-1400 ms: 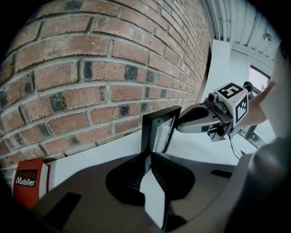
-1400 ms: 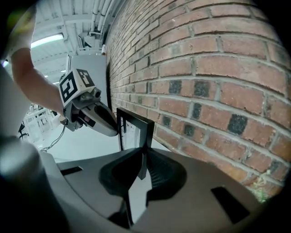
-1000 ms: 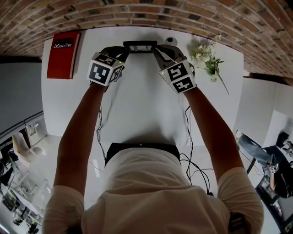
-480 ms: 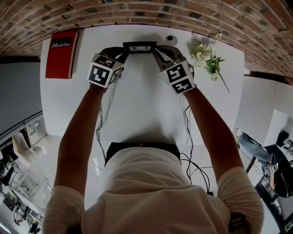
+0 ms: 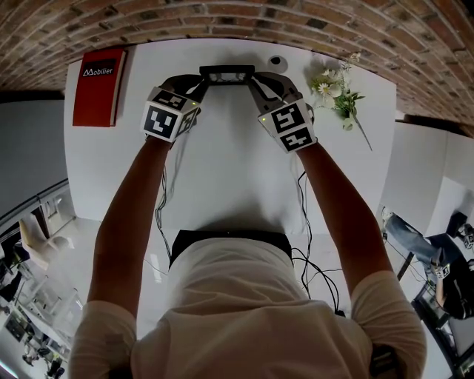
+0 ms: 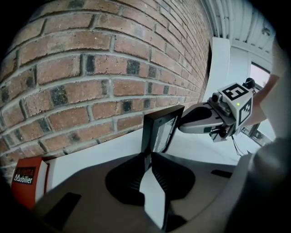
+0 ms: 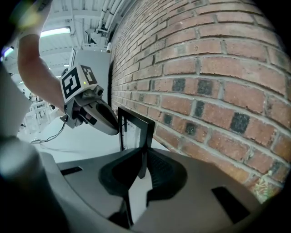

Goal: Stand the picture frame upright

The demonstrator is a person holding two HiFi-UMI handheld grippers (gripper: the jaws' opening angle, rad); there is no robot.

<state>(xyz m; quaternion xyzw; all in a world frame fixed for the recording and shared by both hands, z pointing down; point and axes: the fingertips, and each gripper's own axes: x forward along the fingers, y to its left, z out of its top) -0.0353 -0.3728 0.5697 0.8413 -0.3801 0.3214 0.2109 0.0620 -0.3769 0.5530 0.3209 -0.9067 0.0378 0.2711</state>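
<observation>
A black picture frame [image 5: 226, 75] stands upright on its long edge at the far side of the white table [image 5: 222, 170], close to the brick wall [image 5: 222, 18]. My left gripper [image 5: 201, 80] has the frame's left end between its jaws. In the left gripper view the frame [image 6: 159, 129] rises from the left gripper [image 6: 146, 159], whose jaws have just been opening slightly while the pads still touch the edge. My right gripper [image 5: 252, 80] is shut on the frame's right end, and the frame [image 7: 134, 132] sits pinched in the right gripper [image 7: 142, 157].
A red book [image 5: 100, 87] lies at the table's far left. A sprig of white flowers [image 5: 337, 92] lies at the far right, with a small round white object [image 5: 276, 64] beside the frame. Cables [image 5: 304, 222] hang over the near edge.
</observation>
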